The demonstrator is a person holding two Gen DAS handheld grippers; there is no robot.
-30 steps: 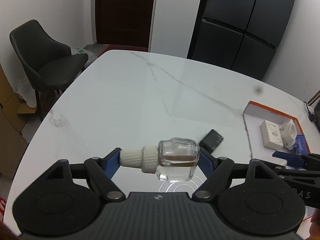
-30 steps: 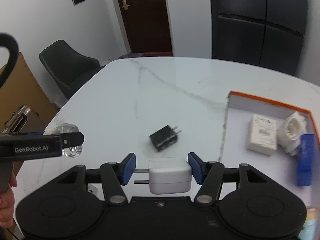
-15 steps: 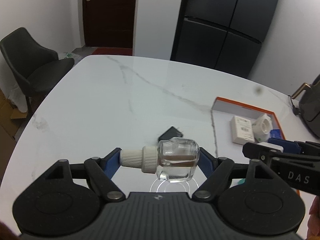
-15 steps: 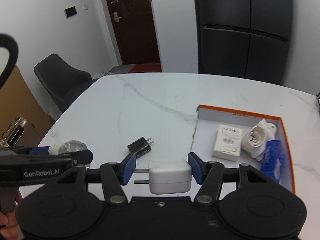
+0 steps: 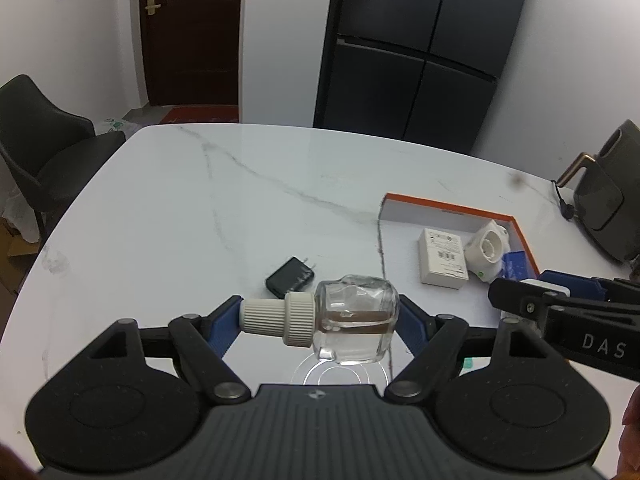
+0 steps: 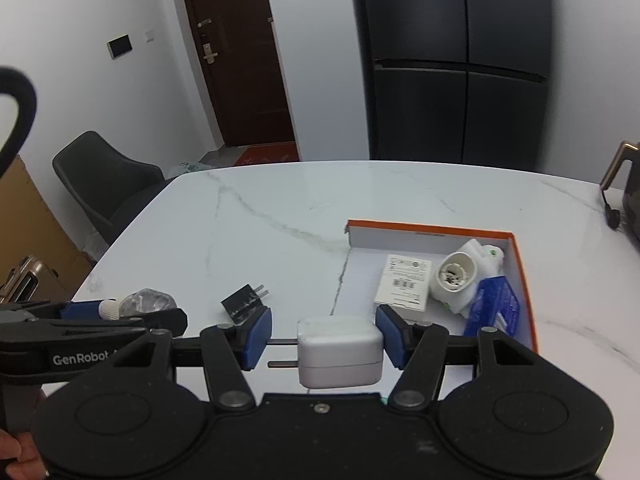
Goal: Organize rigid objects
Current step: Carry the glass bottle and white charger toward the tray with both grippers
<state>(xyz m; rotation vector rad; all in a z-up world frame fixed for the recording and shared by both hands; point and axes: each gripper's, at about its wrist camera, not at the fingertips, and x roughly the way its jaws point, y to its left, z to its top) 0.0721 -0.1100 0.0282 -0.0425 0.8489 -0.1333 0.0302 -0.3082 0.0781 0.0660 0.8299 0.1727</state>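
Note:
My left gripper [image 5: 320,316] is shut on a clear glass bottle [image 5: 352,320] with a white ribbed cap, held sideways above the white marble table [image 5: 240,184]. My right gripper [image 6: 324,340] is shut on a white plug adapter [image 6: 340,352], prongs pointing left, held above the table. An orange-rimmed white box [image 6: 520,256] lies to the right and holds a white carton [image 6: 404,280], a white socket part [image 6: 460,276] and a blue packet [image 6: 496,304]. A black plug adapter [image 5: 290,278] lies on the table left of the box.
A dark chair [image 5: 36,148] stands off the table's left side. A dark kettle-like appliance [image 5: 604,196] with a cord sits at the table's right edge. A black fridge [image 5: 416,48] and a brown door [image 5: 188,32] are behind.
Both grippers have risen and swung right while keeping their loads. The box and black adapter now sit nearer the centre of both views.

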